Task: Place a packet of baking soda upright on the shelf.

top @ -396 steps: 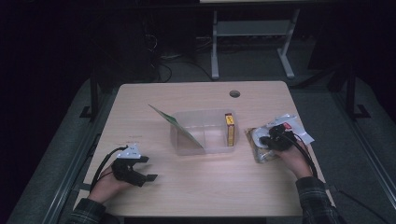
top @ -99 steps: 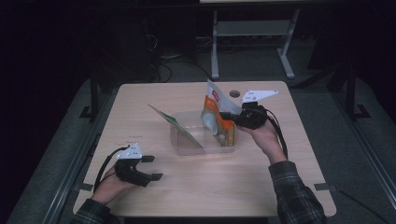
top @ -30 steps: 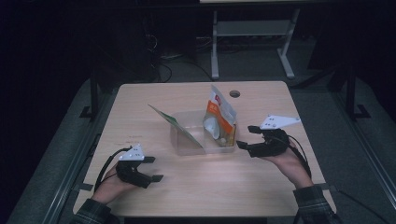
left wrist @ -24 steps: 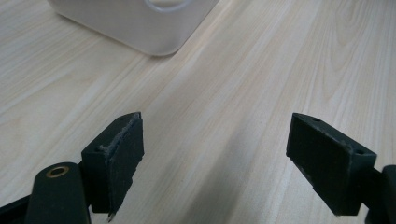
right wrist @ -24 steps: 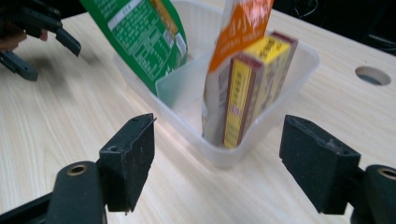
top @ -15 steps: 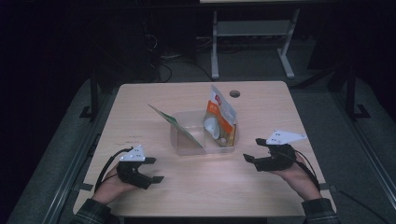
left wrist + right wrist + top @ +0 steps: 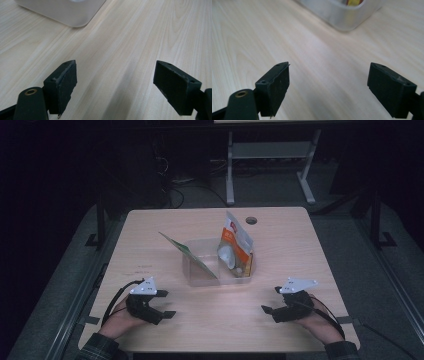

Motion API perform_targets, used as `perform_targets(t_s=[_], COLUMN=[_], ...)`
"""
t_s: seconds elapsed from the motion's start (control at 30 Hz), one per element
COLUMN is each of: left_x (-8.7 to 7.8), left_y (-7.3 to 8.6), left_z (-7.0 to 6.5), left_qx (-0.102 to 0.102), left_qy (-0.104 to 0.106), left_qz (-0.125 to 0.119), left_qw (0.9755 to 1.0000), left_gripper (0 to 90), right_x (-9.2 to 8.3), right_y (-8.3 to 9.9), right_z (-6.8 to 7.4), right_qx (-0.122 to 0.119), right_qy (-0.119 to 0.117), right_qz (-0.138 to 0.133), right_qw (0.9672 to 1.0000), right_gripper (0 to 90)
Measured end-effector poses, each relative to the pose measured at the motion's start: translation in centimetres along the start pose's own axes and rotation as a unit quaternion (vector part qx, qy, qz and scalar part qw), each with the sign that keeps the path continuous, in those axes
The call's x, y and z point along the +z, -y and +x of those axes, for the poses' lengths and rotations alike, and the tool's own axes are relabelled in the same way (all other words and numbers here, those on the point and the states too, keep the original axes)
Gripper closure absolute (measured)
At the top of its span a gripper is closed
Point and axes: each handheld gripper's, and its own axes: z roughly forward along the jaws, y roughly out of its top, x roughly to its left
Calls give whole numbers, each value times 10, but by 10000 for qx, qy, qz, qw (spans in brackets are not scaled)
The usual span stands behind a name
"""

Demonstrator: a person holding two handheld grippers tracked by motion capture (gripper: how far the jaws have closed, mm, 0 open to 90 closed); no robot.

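A clear plastic container sits mid-table. An orange and white pouch stands upright in its right half, and a green flat sheet leans on its left rim. My left gripper rests open at the front left of the table, with bare wood between its jaws and the container's corner ahead. My right gripper lies at the front right; its jaws have just been opening and stand open on nothing. The container lies beyond it, with something yellow inside.
A round cable hole sits near the table's far edge. A metal stand and cables are on the floor behind the table. Bare wood lies between the two grippers along the front edge.
My right hand has left the pouch standing in the container, then come down and back to the table's front right, with its jaws wider apart. The left hand has stayed put.
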Motion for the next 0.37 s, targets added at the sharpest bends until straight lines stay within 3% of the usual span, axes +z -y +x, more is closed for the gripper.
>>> perform_targets(t_s=[0.1, 0.37], left_x=[1, 3], left_y=[0, 0], left_z=[0, 0], left_qx=[16, 106], left_qy=[8, 23], left_qz=[31, 85], left_qw=[10000, 9999], left_gripper=[186, 184], right_x=[4, 6], right_y=[0, 1], right_z=[2, 1], right_qx=[-109, -49], right_qy=[-21, 7], right_qz=[160, 113], right_qw=[9998, 9999], right_gripper=[156, 144])
